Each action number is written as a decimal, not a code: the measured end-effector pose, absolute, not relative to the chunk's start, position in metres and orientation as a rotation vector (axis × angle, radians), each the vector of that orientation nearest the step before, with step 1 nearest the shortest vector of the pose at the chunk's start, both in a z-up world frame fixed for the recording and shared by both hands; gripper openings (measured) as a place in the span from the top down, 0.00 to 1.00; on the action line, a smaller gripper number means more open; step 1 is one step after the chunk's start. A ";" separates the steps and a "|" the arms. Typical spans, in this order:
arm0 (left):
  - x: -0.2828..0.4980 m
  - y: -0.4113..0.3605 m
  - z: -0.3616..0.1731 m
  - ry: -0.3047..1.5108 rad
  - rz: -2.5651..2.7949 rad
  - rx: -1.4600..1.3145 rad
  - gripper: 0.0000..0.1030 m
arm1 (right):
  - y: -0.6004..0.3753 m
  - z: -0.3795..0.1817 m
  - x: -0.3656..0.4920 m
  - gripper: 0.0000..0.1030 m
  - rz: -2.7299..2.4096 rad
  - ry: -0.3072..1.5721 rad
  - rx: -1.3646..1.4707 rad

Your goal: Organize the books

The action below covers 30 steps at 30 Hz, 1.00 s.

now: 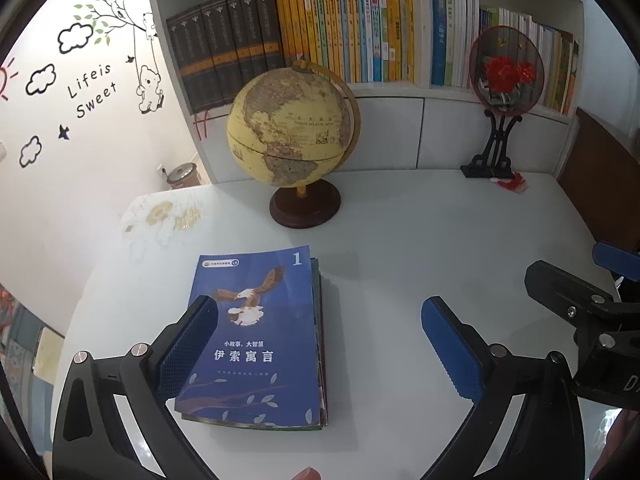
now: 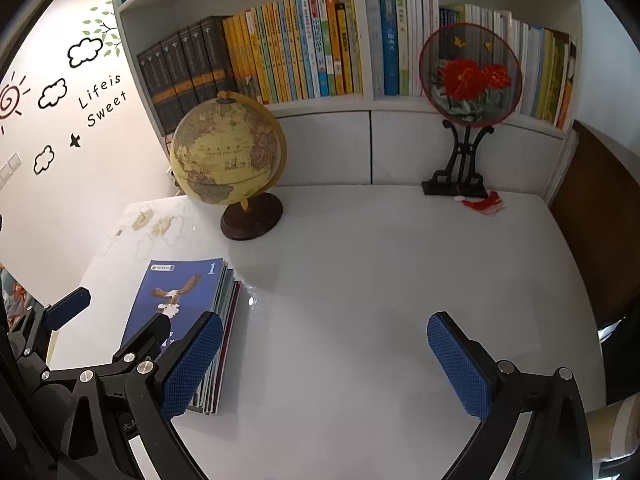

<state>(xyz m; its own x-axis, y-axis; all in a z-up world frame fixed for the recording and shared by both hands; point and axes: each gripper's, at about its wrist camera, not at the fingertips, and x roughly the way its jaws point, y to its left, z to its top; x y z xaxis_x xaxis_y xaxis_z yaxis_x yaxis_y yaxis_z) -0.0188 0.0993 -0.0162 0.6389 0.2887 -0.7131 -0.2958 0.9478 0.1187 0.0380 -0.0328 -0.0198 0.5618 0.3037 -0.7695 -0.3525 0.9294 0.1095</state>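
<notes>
On the counter [image 1: 400,240] my book stack [image 1: 256,340] lies squared; both tools, left [image 1: 320,344] and right [image 2: 324,364], hover wide, empty; shelving seems left.

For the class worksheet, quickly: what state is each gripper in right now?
Left gripper: open, holding nothing, above the stack of books.
Right gripper: open, holding nothing, over the white desk.
</notes>
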 end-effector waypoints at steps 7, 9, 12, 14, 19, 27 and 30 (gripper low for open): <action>-0.014 0.100 -0.018 0.820 0.343 -0.004 0.01 | -0.030 -0.025 0.044 0.01 0.387 0.901 -0.061; -0.013 0.100 -0.019 0.815 0.347 -0.006 0.01 | -0.030 -0.025 0.044 0.01 0.385 0.899 -0.059; -0.010 0.100 -0.022 0.822 0.348 -0.005 0.01 | -0.030 -0.026 0.047 0.01 0.380 0.897 -0.063; -0.009 0.099 -0.024 0.828 0.343 -0.003 0.01 | -0.031 -0.026 0.048 0.01 0.374 0.896 -0.069; -0.008 0.096 -0.025 0.828 0.318 -0.022 0.01 | -0.035 -0.024 0.049 0.01 0.361 0.891 -0.062; -0.009 0.091 -0.025 0.831 0.320 -0.017 0.01 | -0.038 -0.020 0.047 0.01 0.343 0.888 -0.084; -0.010 0.092 -0.024 0.836 0.318 -0.027 0.01 | -0.038 -0.017 0.044 0.01 0.340 0.886 -0.087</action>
